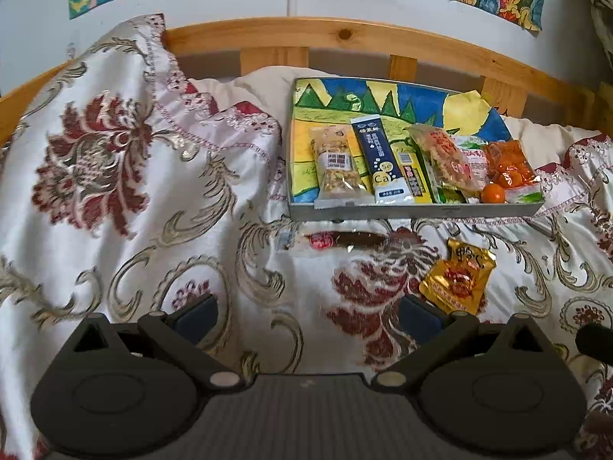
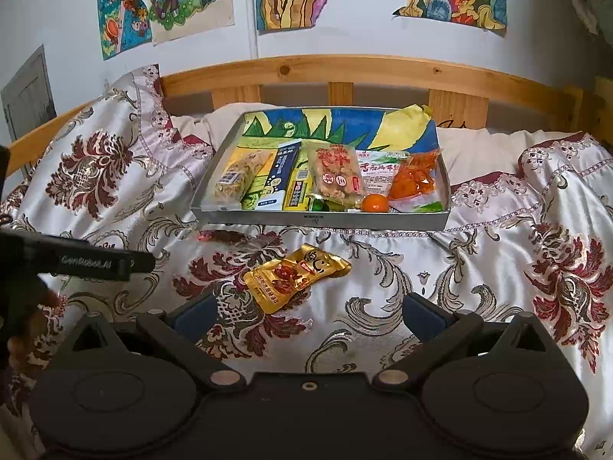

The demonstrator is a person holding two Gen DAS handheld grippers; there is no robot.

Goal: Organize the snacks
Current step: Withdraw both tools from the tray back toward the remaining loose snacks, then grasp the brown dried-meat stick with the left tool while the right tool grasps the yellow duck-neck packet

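Spread wide and empty, both pairs of fingers: right gripper [image 2: 308, 316], left gripper [image 1: 308, 316]. Just ahead of the right, on the bed, crinkled gold foil snack pouch [image 2: 297, 281], long axis slanting up-right. Further off-centre from the left, so likely nearer the right, short of the shallow grey metal tray [image 2: 322, 220].

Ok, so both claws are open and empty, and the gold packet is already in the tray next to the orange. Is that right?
Not quite. The gold packet is not in the tray; the right wrist view shows it lying on the bedspread in front of the tray, apart from the orange. The rest holds: the left claw and right claw are open and empty.
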